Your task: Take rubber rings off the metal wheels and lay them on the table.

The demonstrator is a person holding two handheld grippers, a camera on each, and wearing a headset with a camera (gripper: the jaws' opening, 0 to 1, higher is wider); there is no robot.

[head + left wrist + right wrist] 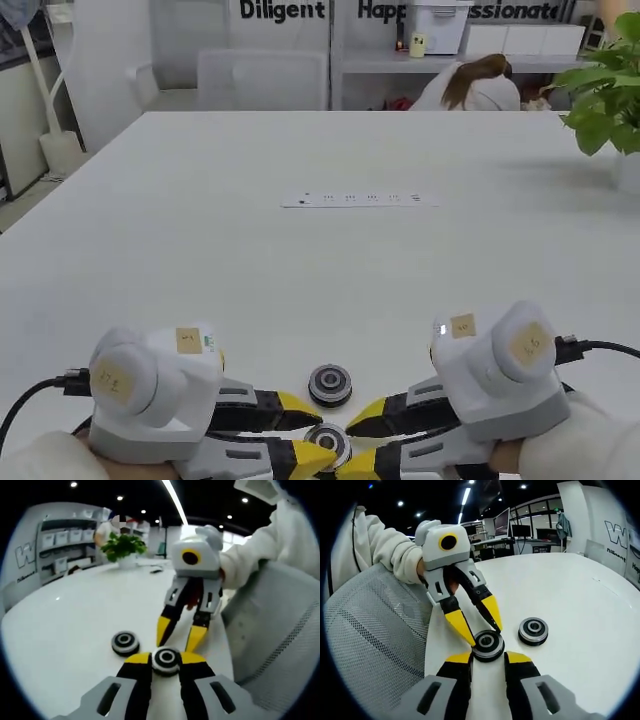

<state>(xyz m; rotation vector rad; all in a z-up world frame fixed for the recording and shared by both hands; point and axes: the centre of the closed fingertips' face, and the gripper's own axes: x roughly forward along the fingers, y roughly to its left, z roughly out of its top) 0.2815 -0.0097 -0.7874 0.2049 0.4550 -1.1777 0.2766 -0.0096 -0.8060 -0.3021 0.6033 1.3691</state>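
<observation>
Wheels [330,384] [327,440] — two; hand-held grippers [310,432] [357,435] — two.

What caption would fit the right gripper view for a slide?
The left gripper and right gripper straddle one black-ringed metal wheel near the white table edge; a second wheel lies alongside, untouched.

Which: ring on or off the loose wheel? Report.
On: a black rubber ring wraps the loose metal wheel, lying flat on the table.

White table [300,280] bears one metal wheel [330,384], a second wheel [327,440], a flat strip [360,200].
</observation>
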